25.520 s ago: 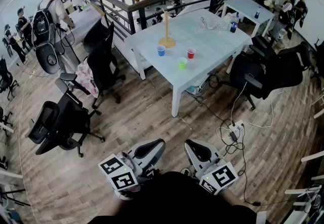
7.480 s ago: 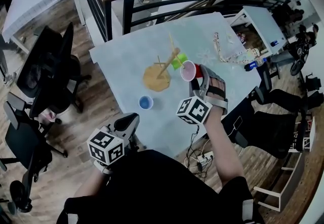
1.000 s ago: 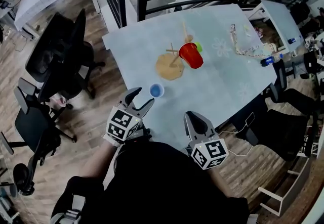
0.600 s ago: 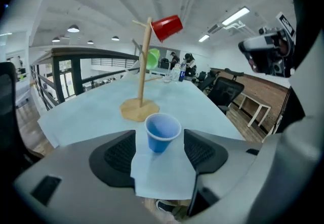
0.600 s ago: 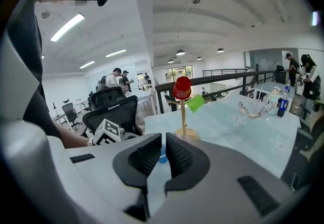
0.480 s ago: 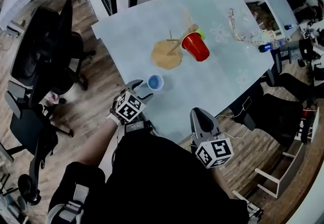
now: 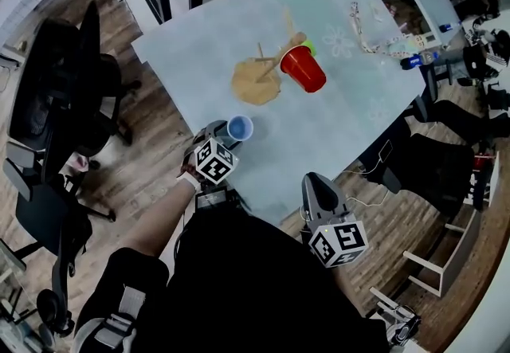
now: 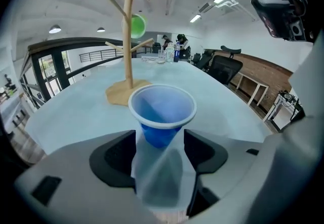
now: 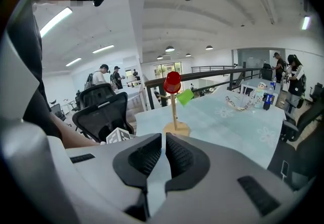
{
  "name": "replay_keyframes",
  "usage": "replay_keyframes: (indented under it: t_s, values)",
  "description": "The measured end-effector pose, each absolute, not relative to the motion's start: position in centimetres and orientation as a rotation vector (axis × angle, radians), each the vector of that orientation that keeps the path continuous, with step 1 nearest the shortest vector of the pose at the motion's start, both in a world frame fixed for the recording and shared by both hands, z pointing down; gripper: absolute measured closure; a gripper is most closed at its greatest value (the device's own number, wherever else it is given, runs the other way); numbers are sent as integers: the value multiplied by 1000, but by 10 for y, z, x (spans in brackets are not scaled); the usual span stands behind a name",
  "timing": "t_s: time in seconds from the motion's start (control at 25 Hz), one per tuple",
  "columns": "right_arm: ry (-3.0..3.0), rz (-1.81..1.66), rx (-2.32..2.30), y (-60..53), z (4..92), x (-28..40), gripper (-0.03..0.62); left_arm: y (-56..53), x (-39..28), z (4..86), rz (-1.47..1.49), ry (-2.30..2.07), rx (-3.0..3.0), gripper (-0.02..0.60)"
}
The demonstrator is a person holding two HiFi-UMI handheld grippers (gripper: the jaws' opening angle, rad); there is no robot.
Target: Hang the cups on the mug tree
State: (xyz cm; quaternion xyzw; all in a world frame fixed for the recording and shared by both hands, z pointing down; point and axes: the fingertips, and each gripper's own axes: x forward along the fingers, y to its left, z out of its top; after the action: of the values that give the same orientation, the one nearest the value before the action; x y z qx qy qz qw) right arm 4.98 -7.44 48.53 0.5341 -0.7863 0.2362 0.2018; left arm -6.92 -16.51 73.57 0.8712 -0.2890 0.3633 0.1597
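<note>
Blue cup stands upright, mouth up, on the worktop close to its near left edge. It looks like thin, light plastic: probably squashes if pinched hard and skids on the smooth top. Best hold is judged to be across the tapered wall just under the rim with a soft squeeze; the rim lip should keep it from sliding through.

Left tongs are open wide, their jaws have just been opening, and the cup's lower body sits between them. In the left gripper view the pads flank the blue wall on either side with no clear press on it, so it is not gripped yet.

Further right and further back is the mug tree, well apart from the blue cup. A red cup already hangs tipped on an upper peg, and a green cup peeks out just behind it. Free pegs show lower on the pole.

Right tongs are closed with nothing between them. They hang off the near edge of the worktop, aimed toward the tree, well apart from every cup
</note>
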Motion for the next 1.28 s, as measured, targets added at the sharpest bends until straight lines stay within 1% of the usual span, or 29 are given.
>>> replay_keyframes:
  t_s: [0.32, 0.36, 0.4, 0.76, 1.0, 1.28]
  values:
    - [-2187, 696, 1549, -65, 487, 61, 546, -171, -57, 749, 1070, -845, 2442, 298]
    - [-2187, 698, 1554, -64, 487, 63, 545, -170, -55, 748, 1070, -837, 2442, 299]
    - [-2187, 701, 1560, -63, 487, 66, 546, -169, -53, 745, 1064, -826, 2446, 319]
    - [-2210, 712, 1571, -57, 487, 76, 545, -157, -50, 723, 1114, -826, 2493, 325]
    - [-2274, 709, 1543, -55, 481, 78, 546, -162, -72, 690, 1183, -942, 2500, 325]
    - [-2334, 729, 1515, -50, 480, 81, 546, -196, -121, 648, 1363, -1184, 2426, 325]
